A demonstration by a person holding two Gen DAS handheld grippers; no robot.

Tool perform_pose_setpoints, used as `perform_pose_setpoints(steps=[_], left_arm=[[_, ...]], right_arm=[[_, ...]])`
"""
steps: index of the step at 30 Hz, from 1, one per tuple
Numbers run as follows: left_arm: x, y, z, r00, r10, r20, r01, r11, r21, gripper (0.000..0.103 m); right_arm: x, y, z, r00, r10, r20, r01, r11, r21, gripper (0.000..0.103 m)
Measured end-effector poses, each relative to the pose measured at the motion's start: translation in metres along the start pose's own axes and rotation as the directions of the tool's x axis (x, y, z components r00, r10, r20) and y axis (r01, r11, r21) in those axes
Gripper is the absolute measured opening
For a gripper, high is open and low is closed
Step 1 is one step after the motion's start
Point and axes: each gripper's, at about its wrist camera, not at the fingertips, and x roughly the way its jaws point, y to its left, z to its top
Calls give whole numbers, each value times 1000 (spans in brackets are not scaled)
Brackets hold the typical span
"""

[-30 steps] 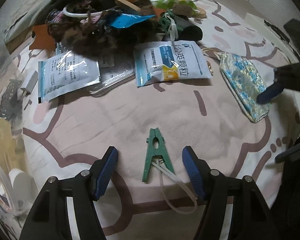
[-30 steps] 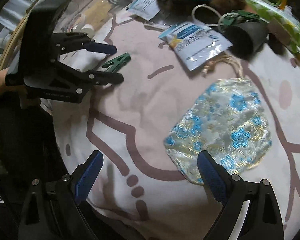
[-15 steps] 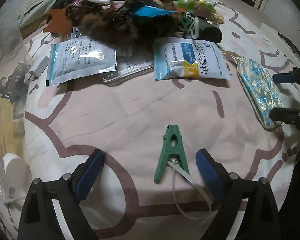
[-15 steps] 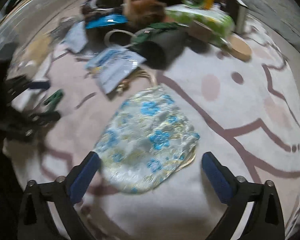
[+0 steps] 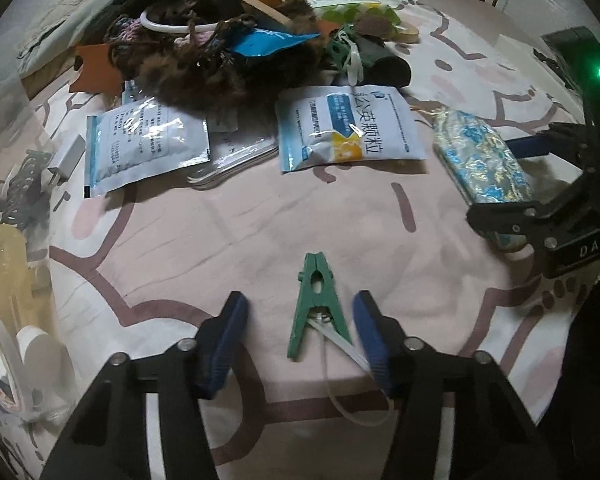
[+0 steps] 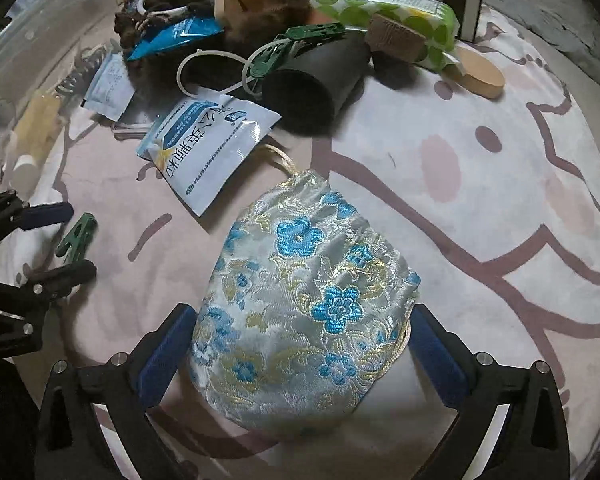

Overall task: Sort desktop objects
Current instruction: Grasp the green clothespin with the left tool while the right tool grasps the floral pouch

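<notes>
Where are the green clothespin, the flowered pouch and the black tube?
Clothespin point(image 5: 318, 304): left wrist view, on its green body just below the hole.
Pouch point(image 6: 300, 304): right wrist view, on the middle of its brocade face.
Tube point(image 6: 332, 62): right wrist view, on its black side wall.

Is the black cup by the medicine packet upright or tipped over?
Tipped over. The black cup lies on its side, its open mouth facing the camera, with a green clip resting on top.

- Left gripper point(image 5: 300, 332): black angular frame, blue pads point(image 5: 224, 344), silver screws.
- Right gripper point(image 6: 300, 356): same black frame, blue pads point(image 6: 162, 354); green light, white lettering on its body.
</notes>
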Motion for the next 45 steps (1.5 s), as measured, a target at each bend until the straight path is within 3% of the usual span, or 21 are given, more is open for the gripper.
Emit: perform_pose_setpoints(steps=[4, 7, 10, 14, 18, 27, 39, 41, 45], left_arm=[[-1, 3, 0, 1000, -22, -11, 22, 1000, -2, 44], [0, 4, -1, 999, -39, -37, 39, 999, -4, 44], [-2, 5, -3, 998, -43, -53, 42, 999, -17, 44], [-3, 0, -5, 998, -27, -62, 27, 1000, 7, 44], [-4, -2, -5, 997, -30, -73, 31, 999, 17, 31], [-12, 7, -4, 998, -19, -68, 19, 1000, -3, 31], [-41, 24, 9, 1000, -20, 19, 21, 997, -75, 31], [-46, 26, 11, 999, -22, 33, 25, 996, -81, 31], [-51, 29, 15, 998, -25, 49, 30, 996, -90, 31]], right_arm=[[1, 4, 2, 1000, -5, -28, 4, 999, -50, 103], [0, 8, 0, 999, -2, -40, -1, 996, -91, 93], [-4, 8, 1, 999, 11, -36, -15, 993, -115, 77], [-10, 5, 4, 998, 52, -33, -56, 992, -113, 43], [-17, 5, 8, 996, 84, -20, -86, 988, -127, 29], [-43, 2, 13, 989, 139, 53, -131, 982, -138, 23], [-77, 9, 31, 970, 160, 185, -144, 985, -94, 23], [-80, 13, 35, 964, 167, 206, -150, 984, -96, 16], [-92, 11, 39, 953, 180, 244, -162, 983, -92, 13]])
